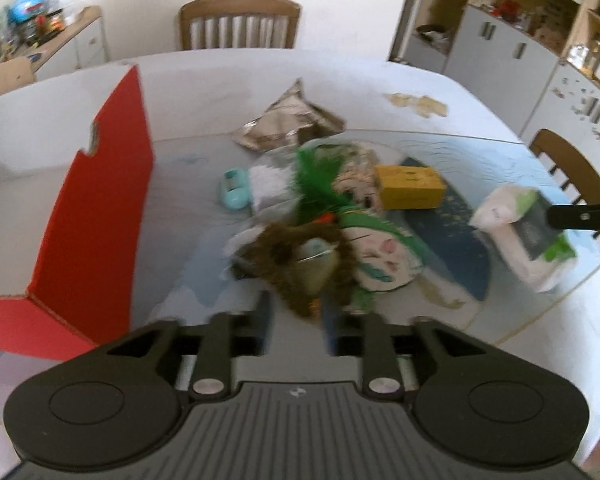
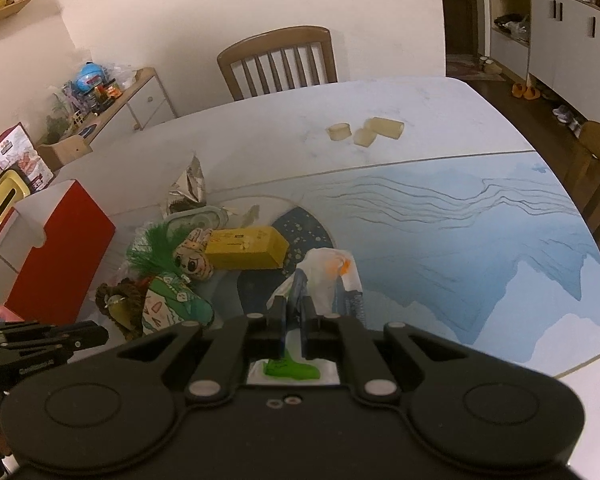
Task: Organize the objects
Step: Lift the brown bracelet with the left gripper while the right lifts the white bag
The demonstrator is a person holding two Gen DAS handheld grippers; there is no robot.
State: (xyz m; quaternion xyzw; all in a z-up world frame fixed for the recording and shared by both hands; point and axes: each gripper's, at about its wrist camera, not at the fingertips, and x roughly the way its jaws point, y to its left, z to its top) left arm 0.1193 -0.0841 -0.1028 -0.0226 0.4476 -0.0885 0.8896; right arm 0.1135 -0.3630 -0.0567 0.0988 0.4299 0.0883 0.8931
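right wrist view: crinkly white packet (image 2: 332, 276) in clamped right gripper (image 2: 294, 316)

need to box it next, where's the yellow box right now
The yellow box lies flat on the table, right of the bunny toy in the right wrist view.

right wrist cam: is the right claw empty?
No, the right claw is shut on a white wipes pack with green print, held above the blue table mat.
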